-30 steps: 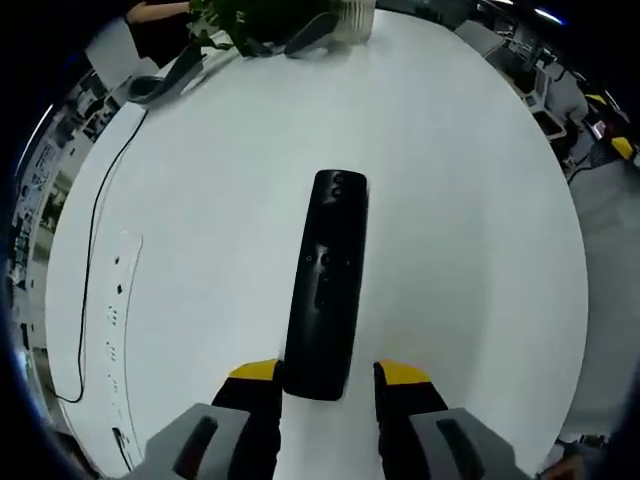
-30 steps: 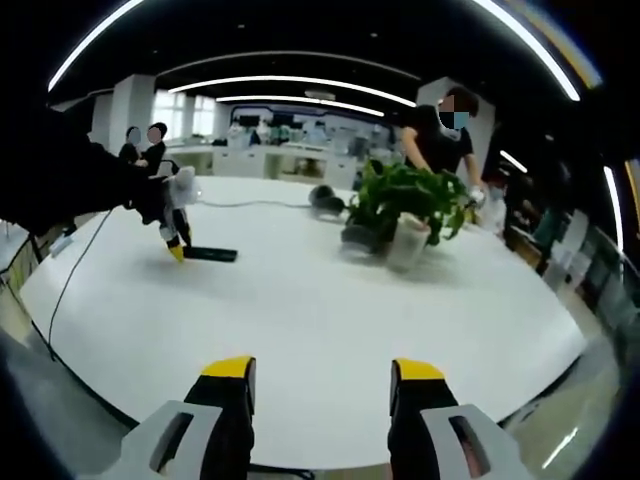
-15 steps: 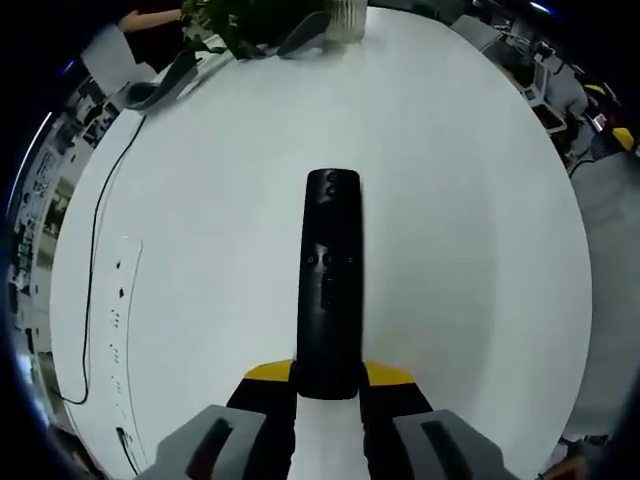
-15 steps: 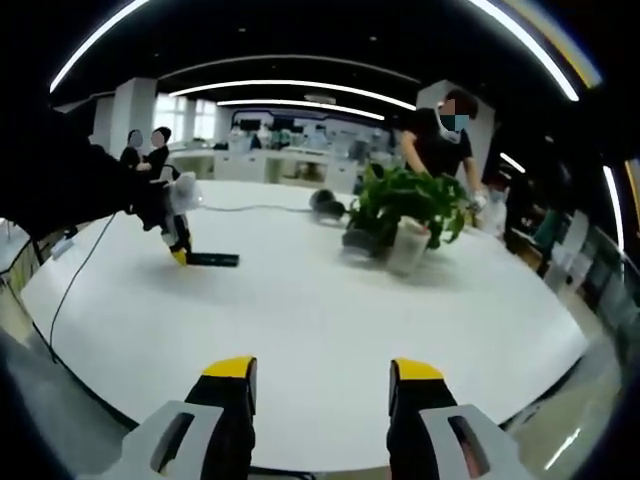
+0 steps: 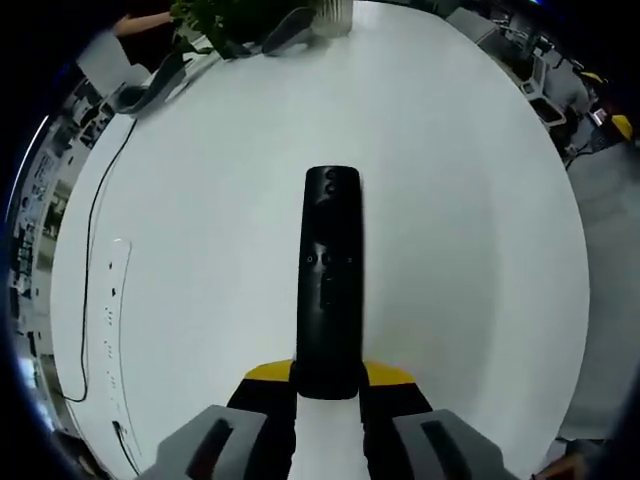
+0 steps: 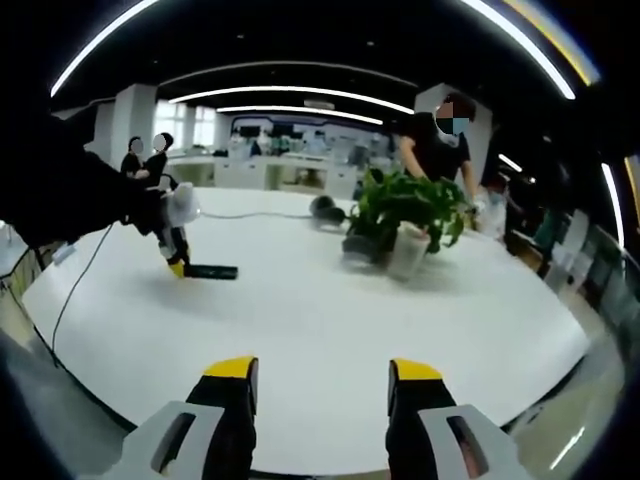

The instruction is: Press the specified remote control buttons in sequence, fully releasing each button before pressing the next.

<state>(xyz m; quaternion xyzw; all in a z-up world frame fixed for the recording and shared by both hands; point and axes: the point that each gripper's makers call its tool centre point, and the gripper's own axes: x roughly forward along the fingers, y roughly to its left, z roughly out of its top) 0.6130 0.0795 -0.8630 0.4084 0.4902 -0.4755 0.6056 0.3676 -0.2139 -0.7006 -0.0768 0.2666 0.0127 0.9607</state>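
Observation:
A long black remote control [image 5: 328,280] points away from me over the white table [image 5: 450,180] in the left gripper view. My left gripper [image 5: 328,375] is shut on its near end, yellow tips pressed against both sides. In the right gripper view the same remote [image 6: 210,271] shows as a dark bar at the left of the table, held by the left gripper [image 6: 177,262] under a dark sleeve. My right gripper [image 6: 322,375] stands open above the table's near edge, with nothing between its fingers.
A potted green plant [image 6: 410,215] stands at the table's far side with a dark headset [image 6: 324,209] beside it. A black cable [image 5: 92,230] and a white power strip [image 5: 112,300] run along the left edge. People stand behind the table.
The left gripper has shut on the remote's near end; a second ago its jaws stood apart beside it. The right gripper has stayed open.

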